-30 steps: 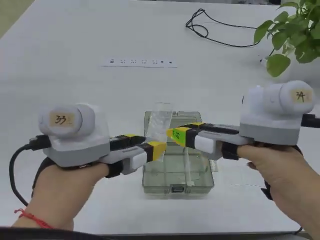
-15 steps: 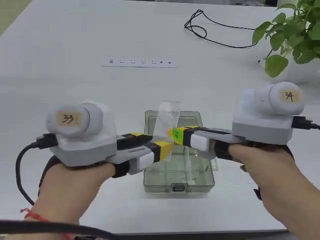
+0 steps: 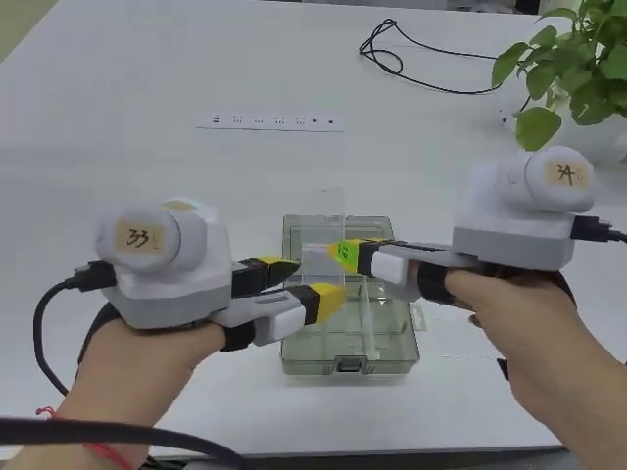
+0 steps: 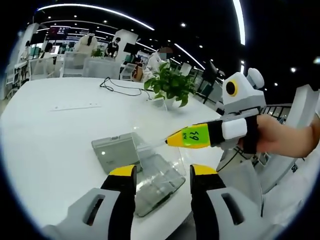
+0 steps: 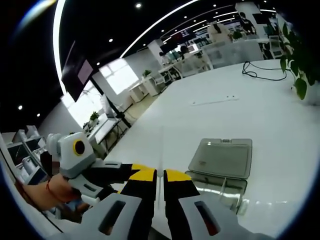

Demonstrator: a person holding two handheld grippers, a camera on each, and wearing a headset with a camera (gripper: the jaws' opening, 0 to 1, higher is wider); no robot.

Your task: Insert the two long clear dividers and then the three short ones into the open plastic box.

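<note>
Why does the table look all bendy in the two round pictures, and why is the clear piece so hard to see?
Left gripper view: the fisheye lens bends the table and the ceiling lights into curves. Right gripper view: the same bending, and the clear divider shows edge-on, as just a thin pale line. Head view: lines look straight and the light is soft, but the divider nearly vanishes against the white table.

Head view looks down; both gripper views, angled toward each other, share the box (image 3: 313,362).

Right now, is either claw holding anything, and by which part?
The right claw pinches a clear divider by one edge; the left claw is open, empty.
</note>
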